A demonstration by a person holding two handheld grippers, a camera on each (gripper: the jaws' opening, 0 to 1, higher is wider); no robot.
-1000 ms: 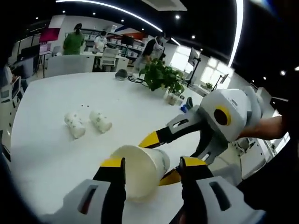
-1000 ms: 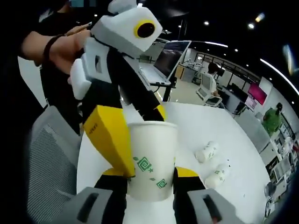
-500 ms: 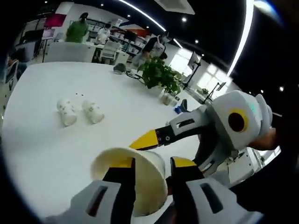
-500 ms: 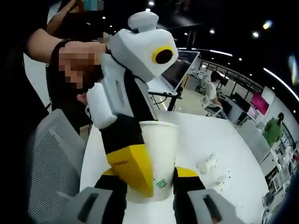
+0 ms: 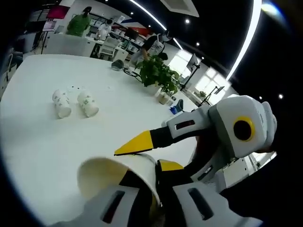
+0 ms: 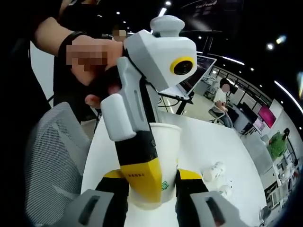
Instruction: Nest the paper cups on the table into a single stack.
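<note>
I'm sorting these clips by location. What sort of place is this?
Most likely an open-plan office or lab: a large white table with a potted plant, an open laptop on a stand, a mesh chair, and people at desks behind.

room: open office, dark ceiling, strip lights (image 5: pixel 156 19) | furniture: white table (image 5: pixel 42 142), mesh chair (image 6: pixel 52 156), potted plant (image 5: pixel 158 75) | windows (image 5: pixel 182 59) bright

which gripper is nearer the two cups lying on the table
Neither clearly. The left gripper and right gripper meet at one held cup, and the two lying cups sit well beyond them on the table.
</note>
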